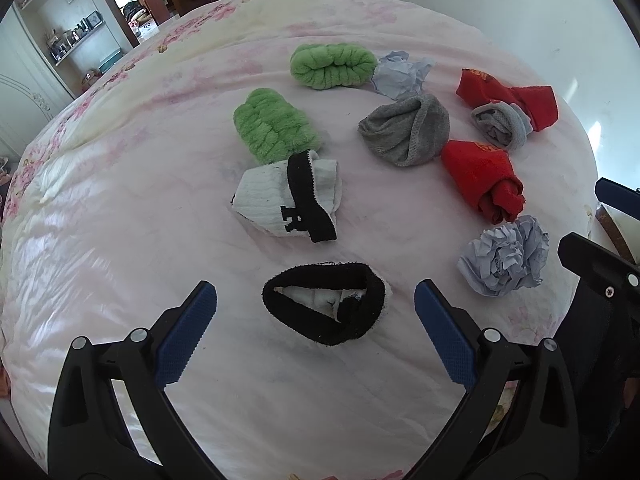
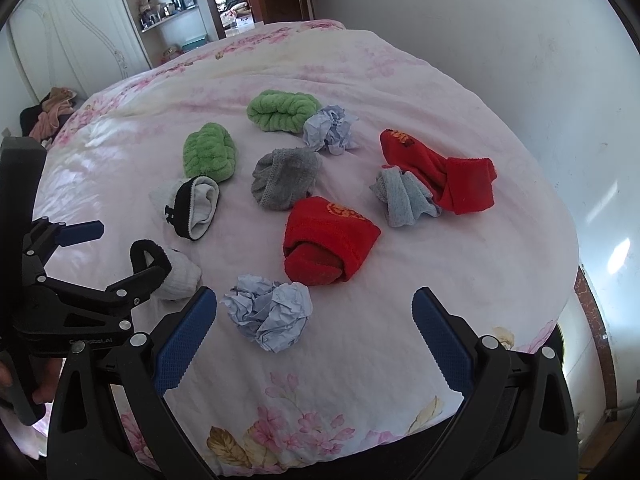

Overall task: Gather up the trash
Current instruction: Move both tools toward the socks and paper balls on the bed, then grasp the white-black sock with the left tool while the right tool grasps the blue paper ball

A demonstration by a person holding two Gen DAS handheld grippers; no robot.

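Two crumpled pale-blue paper balls lie on the pink bedspread among rolled socks. The near paper ball (image 2: 269,317) (image 1: 505,259) sits just ahead of my right gripper (image 2: 314,308), slightly left of centre between its open blue fingers. The far paper ball (image 2: 330,129) (image 1: 401,73) rests beside a green sock. My left gripper (image 1: 316,304) is open, its fingers either side of a black-and-white sock (image 1: 326,304) without touching it. In the right wrist view the left gripper (image 2: 116,256) appears at the left. The right gripper (image 1: 600,240) shows at the left wrist view's right edge.
Socks are scattered over the bed: two green (image 2: 209,157) (image 2: 283,111), two grey (image 2: 285,178) (image 2: 404,197), two red (image 2: 329,240) (image 2: 440,172), another black-and-white (image 2: 191,208). The bed's front edge (image 2: 320,432) lies close below my right gripper. A wall stands to the right, shelves and a doorway behind.
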